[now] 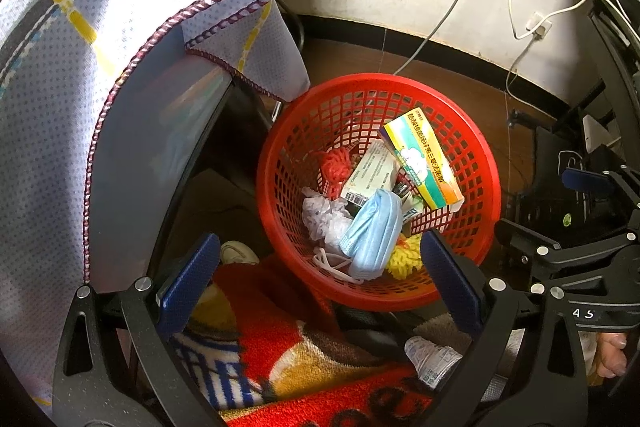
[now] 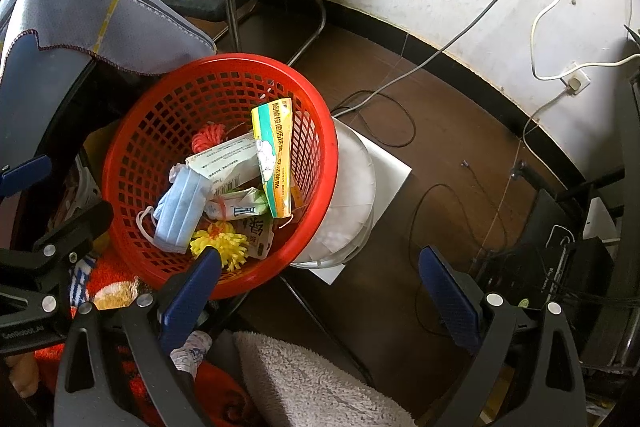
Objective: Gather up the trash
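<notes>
Both grippers, left (image 1: 320,279) and right (image 2: 320,279), had jaws apart, empty; a draped chair (image 2: 72,11) crowded the red basket (image 2: 320,131) of trash.

The blue face mask (image 1: 372,231) hides much of the trash beneath it.

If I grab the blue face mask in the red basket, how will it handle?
Probably floppy: the blue face mask lies folded and crumpled over other trash in the red basket. Likely very light, being thin pleated fabric. Its white ear loops trail loose, so they might snag neighbouring items such as the yellow pom-pom.
</notes>
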A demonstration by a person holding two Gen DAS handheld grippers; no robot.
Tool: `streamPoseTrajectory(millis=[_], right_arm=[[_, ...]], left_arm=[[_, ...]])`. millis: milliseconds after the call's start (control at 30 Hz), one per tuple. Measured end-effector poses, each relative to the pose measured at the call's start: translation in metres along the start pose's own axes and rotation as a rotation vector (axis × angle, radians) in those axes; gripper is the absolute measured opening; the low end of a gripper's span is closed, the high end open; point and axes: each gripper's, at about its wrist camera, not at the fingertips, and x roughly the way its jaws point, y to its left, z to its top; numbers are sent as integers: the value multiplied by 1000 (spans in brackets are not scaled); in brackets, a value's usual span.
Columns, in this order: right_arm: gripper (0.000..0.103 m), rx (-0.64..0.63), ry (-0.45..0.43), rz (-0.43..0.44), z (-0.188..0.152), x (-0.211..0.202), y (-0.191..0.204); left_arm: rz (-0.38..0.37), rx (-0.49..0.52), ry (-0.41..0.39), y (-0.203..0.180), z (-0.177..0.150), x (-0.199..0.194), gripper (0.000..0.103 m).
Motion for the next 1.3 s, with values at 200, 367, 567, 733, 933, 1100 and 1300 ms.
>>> streamPoseTrajectory(millis=[200,367,567,733,933,1100,1300], right_arm=[[97,-2,7,3,0,2,2],[97,0,21,11,-1,5,3],[97,-6,28,10,-1,6,3],[97,-8,28,11,-1,6,3],[97,-10,30,12,0,6,3],[97,-9,32,13,0,7,3],[97,-11,32,12,-1,7,3]], left_arm=[[-2,1,3,1,-1,1,96],[-8,-4,7,2,-2,1,96],[-10,-11,10,3,-2,1,96],[-12,-14,15,4,-2,2,96],[-12,-15,18,5,-2,4,96],[-11,-14,19,5,-2,4,96],[11,-4,15,4,-3,4,96]])
